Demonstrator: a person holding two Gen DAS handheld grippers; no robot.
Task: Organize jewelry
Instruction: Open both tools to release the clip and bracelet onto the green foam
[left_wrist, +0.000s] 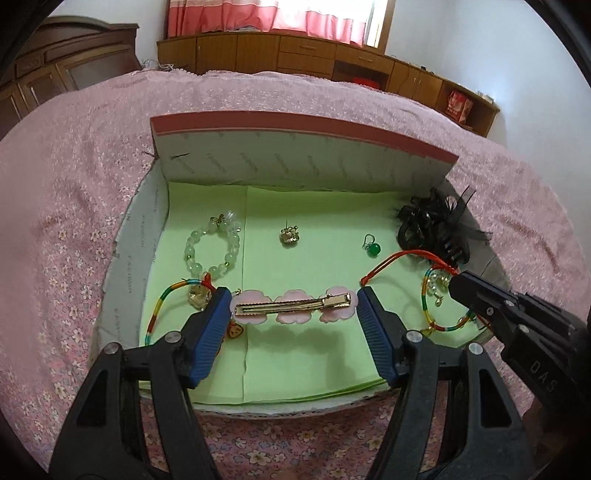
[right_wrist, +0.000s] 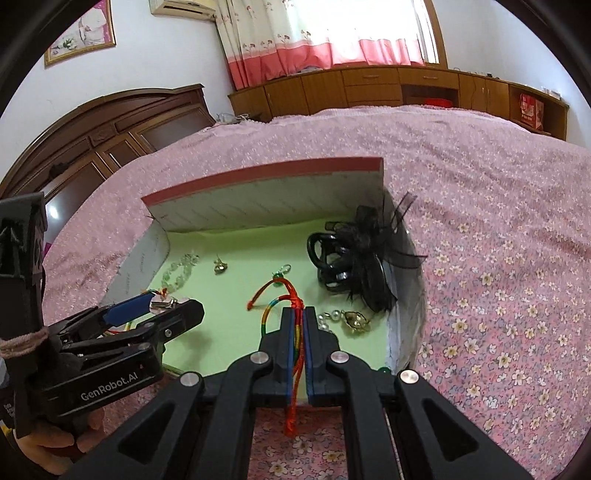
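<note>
A green-lined box (left_wrist: 258, 369) lies on the bed. My left gripper (left_wrist: 293, 308) holds a pink flower hair clip (left_wrist: 291, 308) by its two ends, just above the lining. My right gripper (right_wrist: 300, 317) is shut on the red cord of a rainbow bracelet (right_wrist: 295, 354), which also shows in the left wrist view (left_wrist: 428, 295). A second rainbow bracelet (left_wrist: 166, 299) lies at the left. A pale green bead bracelet (left_wrist: 212, 245), a gold earring (left_wrist: 289, 236), a green bead earring (left_wrist: 373, 248) and a black hair claw (left_wrist: 432, 225) lie further back.
The box's lid (left_wrist: 295, 155) stands up at the back. The box sits on a pink floral bedspread (right_wrist: 498, 258). Wooden cabinets (right_wrist: 369, 88) and a headboard (right_wrist: 92, 140) stand beyond the bed.
</note>
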